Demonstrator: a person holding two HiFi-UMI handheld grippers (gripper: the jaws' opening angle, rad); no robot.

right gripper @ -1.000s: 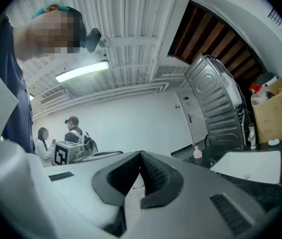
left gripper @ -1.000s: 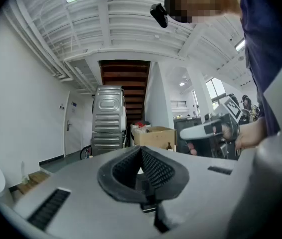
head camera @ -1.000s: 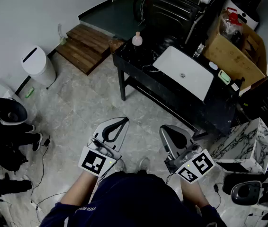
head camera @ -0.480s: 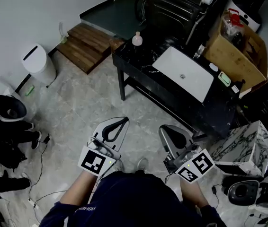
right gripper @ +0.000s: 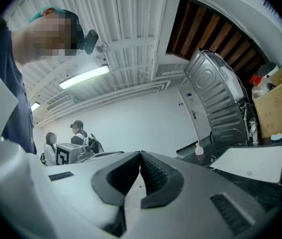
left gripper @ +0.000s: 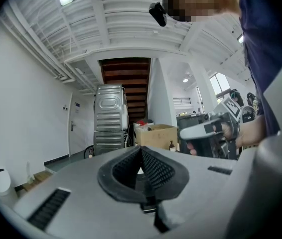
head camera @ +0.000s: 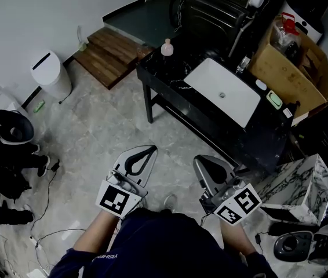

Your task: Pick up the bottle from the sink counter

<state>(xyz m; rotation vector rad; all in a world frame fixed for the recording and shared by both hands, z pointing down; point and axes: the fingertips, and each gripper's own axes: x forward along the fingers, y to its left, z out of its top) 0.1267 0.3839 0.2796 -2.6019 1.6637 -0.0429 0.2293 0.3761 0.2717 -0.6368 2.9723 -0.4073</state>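
Observation:
A small pale pink bottle (head camera: 167, 47) stands at the far left corner of the black sink counter (head camera: 170, 77), beside the white basin (head camera: 225, 91). In the right gripper view the bottle (right gripper: 199, 150) shows small at the counter's end. My left gripper (head camera: 147, 148) and right gripper (head camera: 200, 160) are held low over the floor, well short of the counter. Both are shut, jaws tip to tip, with nothing between them. The left gripper view shows its shut tips (left gripper: 140, 149) and the right gripper (left gripper: 208, 132) beyond them; the right gripper view shows its own shut tips (right gripper: 140, 156).
A cardboard box (head camera: 291, 57) of goods sits at the counter's right end, with a soap dish (head camera: 274, 99) near it. A white bin (head camera: 52, 75) and wooden steps (head camera: 109, 55) lie left. Bags and cables (head camera: 13, 172) crowd the floor at left; a marble-patterned box (head camera: 294, 181) stands right.
The head view has shifted slightly, so the counter and bin sit a little differently in frame. Both grippers keep their place and stay shut.

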